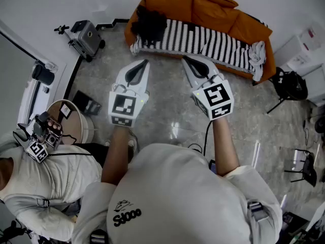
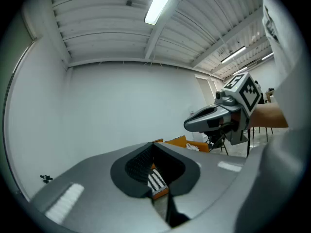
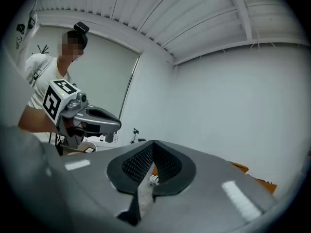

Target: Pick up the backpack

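Left hand-held gripper (image 1: 145, 62), right hand-held gripper (image 1: 186, 59) closed, empty — backpack (image 1: 150, 23) on sofa (image 1: 218, 11).

My right claw (image 3: 153, 143) has its jaws pressed together with nothing between them. At the left my left claw (image 3: 95, 119) sits level, its marker cube (image 3: 54, 100) facing me, and beyond it is a person (image 3: 43, 74) in a white shirt.

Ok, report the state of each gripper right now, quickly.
Left gripper: closed, holding nothing.
Right gripper: closed, holding nothing.
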`<act>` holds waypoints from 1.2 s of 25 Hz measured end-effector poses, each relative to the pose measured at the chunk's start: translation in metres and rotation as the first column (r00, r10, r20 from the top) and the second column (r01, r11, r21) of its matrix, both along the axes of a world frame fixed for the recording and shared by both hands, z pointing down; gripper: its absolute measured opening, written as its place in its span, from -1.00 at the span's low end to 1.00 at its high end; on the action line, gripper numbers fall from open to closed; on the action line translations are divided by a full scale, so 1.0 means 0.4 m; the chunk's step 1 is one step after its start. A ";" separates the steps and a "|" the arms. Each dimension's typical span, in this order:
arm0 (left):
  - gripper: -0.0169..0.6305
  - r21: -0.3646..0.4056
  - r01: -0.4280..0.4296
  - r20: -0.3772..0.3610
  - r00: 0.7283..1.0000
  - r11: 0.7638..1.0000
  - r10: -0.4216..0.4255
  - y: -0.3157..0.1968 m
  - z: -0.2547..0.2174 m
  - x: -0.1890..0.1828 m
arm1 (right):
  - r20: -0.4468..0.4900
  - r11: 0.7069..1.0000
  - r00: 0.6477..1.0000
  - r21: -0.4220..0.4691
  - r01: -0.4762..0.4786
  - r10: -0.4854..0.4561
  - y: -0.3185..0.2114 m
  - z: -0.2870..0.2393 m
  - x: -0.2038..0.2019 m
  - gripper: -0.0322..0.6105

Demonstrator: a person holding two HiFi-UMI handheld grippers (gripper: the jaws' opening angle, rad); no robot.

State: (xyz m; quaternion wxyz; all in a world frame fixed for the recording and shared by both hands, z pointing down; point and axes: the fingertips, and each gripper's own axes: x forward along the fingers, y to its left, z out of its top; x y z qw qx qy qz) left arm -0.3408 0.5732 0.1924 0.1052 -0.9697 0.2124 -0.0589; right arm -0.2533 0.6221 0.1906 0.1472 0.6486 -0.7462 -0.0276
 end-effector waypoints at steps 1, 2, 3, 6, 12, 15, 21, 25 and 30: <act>-0.91 0.000 0.001 0.000 1.000 1.000 -0.001 -0.001 -0.004 0.003 | -0.001 1.000 1.000 0.000 0.001 -0.001 0.000 -0.004 0.004 -0.89; -0.91 0.000 0.003 -0.001 1.000 1.000 -0.003 -0.003 -0.007 0.007 | -0.002 1.000 1.000 0.000 0.002 -0.002 0.000 -0.007 0.008 -0.89; -0.91 0.000 0.005 0.000 1.000 1.000 -0.005 -0.004 -0.007 0.010 | -0.003 1.000 1.000 -0.001 0.003 -0.003 0.000 -0.008 0.012 -0.89; -0.91 -0.002 0.010 0.003 1.000 1.000 -0.010 -0.003 0.000 0.022 | 0.003 1.000 1.000 0.002 0.004 -0.004 0.004 -0.003 0.027 -0.89; -0.91 -0.010 0.029 -0.003 1.000 1.000 -0.029 0.014 0.007 0.059 | 0.050 0.999 0.999 0.037 0.003 -0.005 0.024 -0.014 0.080 -0.89; -0.91 -0.011 0.046 0.000 0.999 0.999 -0.046 0.020 0.008 0.075 | 0.057 0.999 0.998 0.039 0.011 -0.013 0.031 -0.015 0.103 -0.89; -0.91 -0.016 0.093 -0.002 0.996 0.996 -0.093 0.051 0.018 0.099 | 0.059 0.998 0.997 0.042 0.043 -0.046 0.069 -0.008 0.145 -0.89; -0.91 -0.013 0.113 0.010 0.994 0.993 -0.113 0.078 0.041 0.119 | 0.068 0.997 0.996 0.044 0.057 -0.060 0.094 0.009 0.176 -0.89; -0.91 -0.025 0.117 0.025 0.993 0.993 -0.116 0.074 0.074 0.151 | 0.085 0.998 0.995 0.036 0.053 -0.056 0.088 0.034 0.219 -0.89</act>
